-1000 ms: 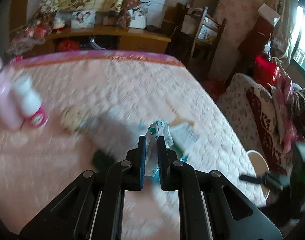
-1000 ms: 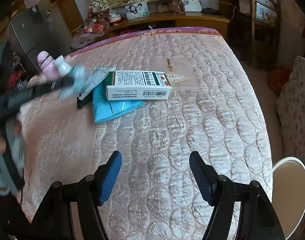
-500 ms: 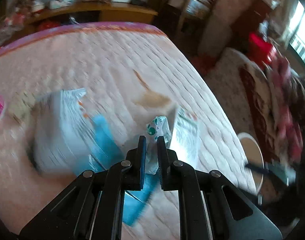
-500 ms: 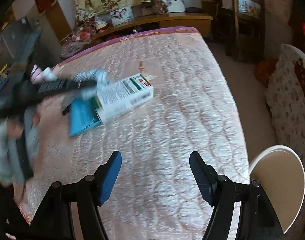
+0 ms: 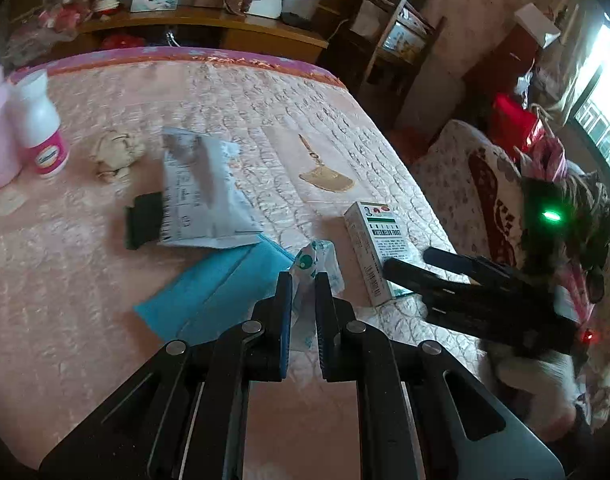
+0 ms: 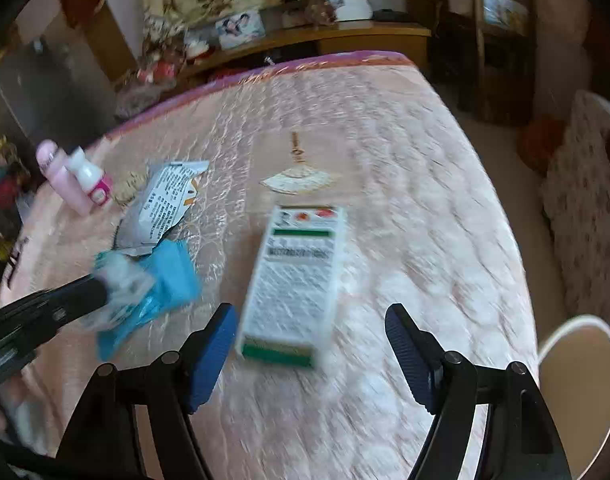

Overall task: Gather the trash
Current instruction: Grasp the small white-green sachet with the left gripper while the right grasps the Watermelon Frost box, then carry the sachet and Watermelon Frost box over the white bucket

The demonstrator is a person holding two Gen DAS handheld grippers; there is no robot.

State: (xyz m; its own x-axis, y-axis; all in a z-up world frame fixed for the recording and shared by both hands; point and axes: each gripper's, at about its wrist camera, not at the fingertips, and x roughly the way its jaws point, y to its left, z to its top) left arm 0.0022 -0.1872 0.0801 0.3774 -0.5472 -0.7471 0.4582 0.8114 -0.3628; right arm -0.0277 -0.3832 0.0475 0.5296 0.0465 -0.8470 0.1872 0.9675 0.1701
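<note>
Fingers [image 5: 284, 292] pinching crinkly wrapper [image 5: 317, 258] (plastic), box [image 6: 293, 280] rectangular

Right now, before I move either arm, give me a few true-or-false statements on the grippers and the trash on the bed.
1. The left gripper is shut on a crumpled wrapper. True.
2. The right gripper is shut on the white-and-green box. False: it is open, with the box lying between its fingers.
3. The blue packet lies partly under the silver pouch. True.
4. The two bottles lie flat. False: both stand upright.
</note>
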